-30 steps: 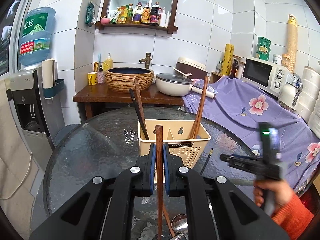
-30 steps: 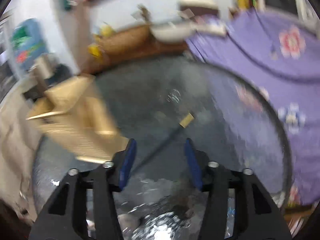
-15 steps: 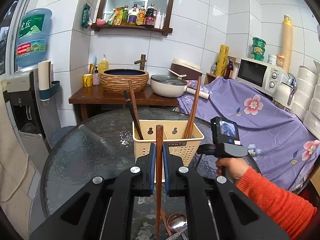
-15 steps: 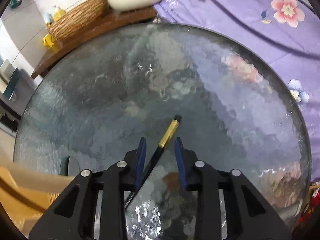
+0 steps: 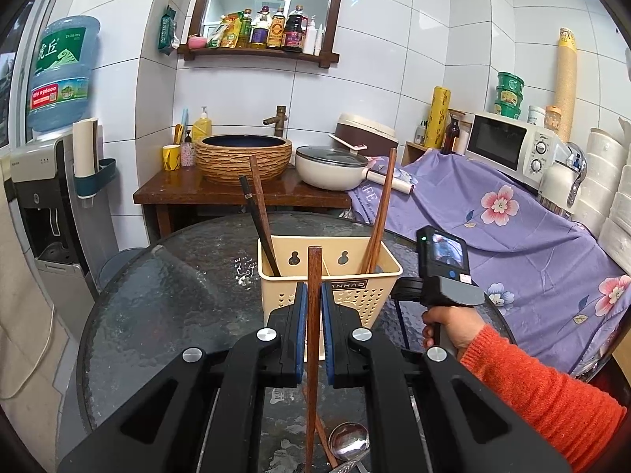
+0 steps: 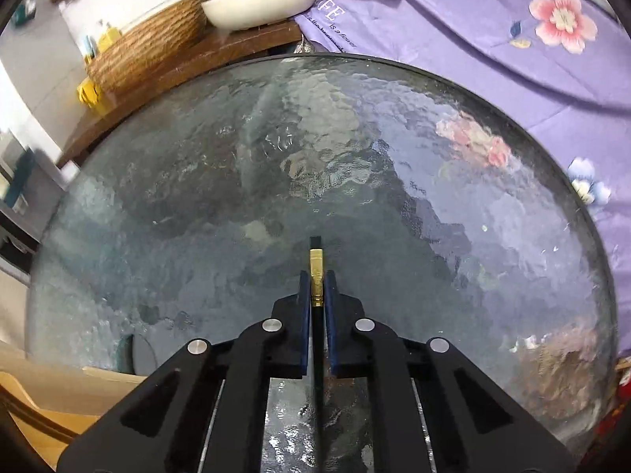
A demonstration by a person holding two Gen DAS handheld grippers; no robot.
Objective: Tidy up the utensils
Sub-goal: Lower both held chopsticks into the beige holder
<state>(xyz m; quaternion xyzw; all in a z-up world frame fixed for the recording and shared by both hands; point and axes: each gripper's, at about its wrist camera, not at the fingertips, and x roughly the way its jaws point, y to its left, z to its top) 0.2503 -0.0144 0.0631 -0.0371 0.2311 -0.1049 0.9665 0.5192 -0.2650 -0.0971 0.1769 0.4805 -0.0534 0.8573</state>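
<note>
My left gripper [image 5: 314,295] is shut on a brown wooden chopstick [image 5: 313,339] that stands upright just in front of the beige utensil basket [image 5: 355,295]. In that basket lean a black chopstick [image 5: 258,224] and brown ones [image 5: 380,213]. A metal spoon [image 5: 349,439] lies on the glass below my left fingers. In the right wrist view my right gripper [image 6: 316,282] is shut on a black chopstick with a gold band [image 6: 316,266], low over the round glass table [image 6: 197,197]. The right gripper's handle [image 5: 441,276] shows beside the basket in a hand with an orange sleeve.
A corner of the beige basket [image 6: 47,398] shows at the lower left of the right wrist view. A purple floral cloth [image 5: 512,228] covers the counter to the right, with a microwave [image 5: 508,146] on it. Behind the table a wooden stand [image 5: 236,193] bears a woven basin and a white pan.
My right gripper came down over the black chopstick on the glass and closed its fingers on it. My left gripper kept still, holding the brown chopstick.
</note>
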